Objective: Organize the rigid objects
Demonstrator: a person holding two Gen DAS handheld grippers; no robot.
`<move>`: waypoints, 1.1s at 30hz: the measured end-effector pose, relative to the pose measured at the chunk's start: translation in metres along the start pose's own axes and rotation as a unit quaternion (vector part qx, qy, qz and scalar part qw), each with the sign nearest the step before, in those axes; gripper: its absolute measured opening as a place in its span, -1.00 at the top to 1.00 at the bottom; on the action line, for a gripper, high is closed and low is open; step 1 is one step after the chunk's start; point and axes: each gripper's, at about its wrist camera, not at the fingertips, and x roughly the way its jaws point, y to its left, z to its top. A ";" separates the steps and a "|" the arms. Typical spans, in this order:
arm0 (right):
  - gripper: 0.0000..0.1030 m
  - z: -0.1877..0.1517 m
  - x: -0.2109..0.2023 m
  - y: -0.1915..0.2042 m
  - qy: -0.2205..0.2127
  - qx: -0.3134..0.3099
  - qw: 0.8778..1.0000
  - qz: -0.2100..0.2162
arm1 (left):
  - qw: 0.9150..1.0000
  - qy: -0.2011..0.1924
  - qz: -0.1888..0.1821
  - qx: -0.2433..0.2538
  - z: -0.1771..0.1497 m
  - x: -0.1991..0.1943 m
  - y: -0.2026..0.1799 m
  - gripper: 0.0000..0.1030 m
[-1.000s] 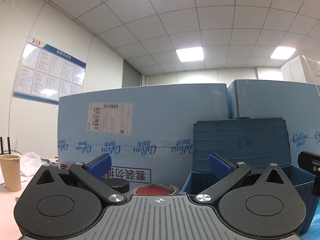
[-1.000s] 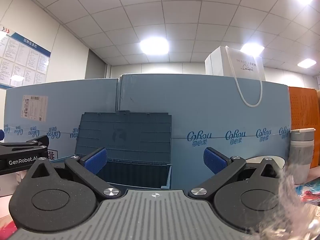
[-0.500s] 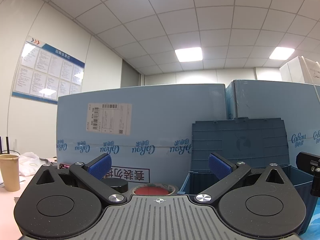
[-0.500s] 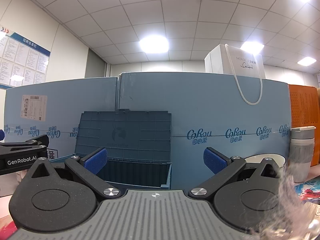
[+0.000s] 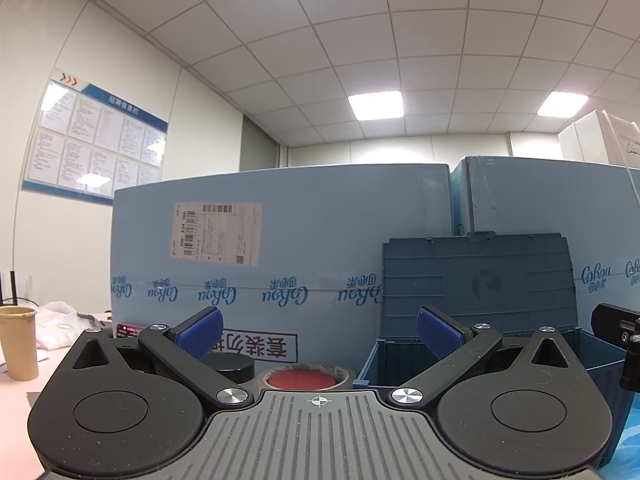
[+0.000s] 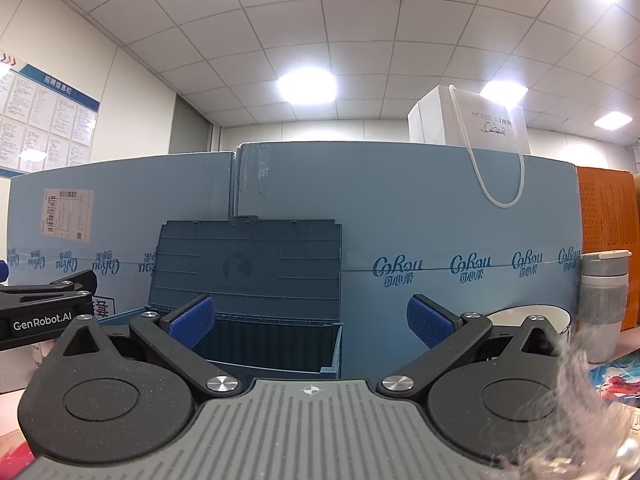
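Note:
A dark blue storage crate (image 5: 368, 364) with its lid (image 5: 476, 280) standing open sits ahead; it also shows in the right wrist view (image 6: 276, 340). A tape roll with a red centre (image 5: 306, 376) and a black round lid (image 5: 234, 364) lie on the table left of the crate. My left gripper (image 5: 318, 334) is open and empty, above the tape roll. My right gripper (image 6: 308, 322) is open and empty, facing the crate. A white bowl (image 6: 532, 318) and a grey tumbler (image 6: 602, 304) stand at the right.
Large light blue cartons (image 5: 312, 248) form a wall behind the crate. A paper cup (image 5: 18, 342) and crumpled white plastic (image 5: 60, 316) sit far left. A white gift bag (image 6: 472, 124) rests on the cartons, an orange box (image 6: 606, 216) stands at the right. The left gripper's body (image 6: 44, 312) shows at the left.
Both views shift only slightly; the left gripper has drifted a little left. Both grippers stay open and empty.

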 end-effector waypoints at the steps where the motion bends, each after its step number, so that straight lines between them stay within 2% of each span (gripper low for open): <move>1: -1.00 0.000 0.000 0.000 0.000 0.000 1.000 0.000 | 1.000 0.001 0.001 0.000 0.000 0.000 0.000 -1.00; 33: -1.00 0.000 0.001 0.001 0.004 -0.005 1.000 0.002 | 1.000 -0.001 -0.003 0.003 -0.001 -0.001 -0.001 -1.00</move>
